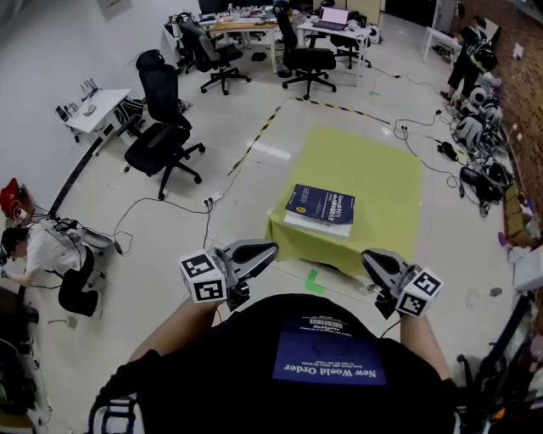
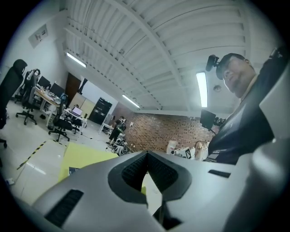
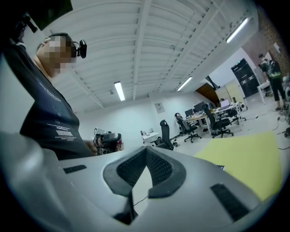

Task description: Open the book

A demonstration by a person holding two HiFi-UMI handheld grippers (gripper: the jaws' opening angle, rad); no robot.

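A dark blue book lies shut on a low table under a yellow-green cloth, near the cloth's front left corner. Both grippers are held close to my chest, short of the table's near edge. My left gripper points right toward the table corner, shut and holding nothing. My right gripper points left, also shut and holding nothing. In the left gripper view the jaws meet, with the yellow cloth and a corner of the book beyond them. In the right gripper view the shut jaws face the cloth.
Black office chairs stand to the left and at the back by desks. Cables trail over the floor. A person crouches at far left; another stands back right. Green tape marks the floor by the table.
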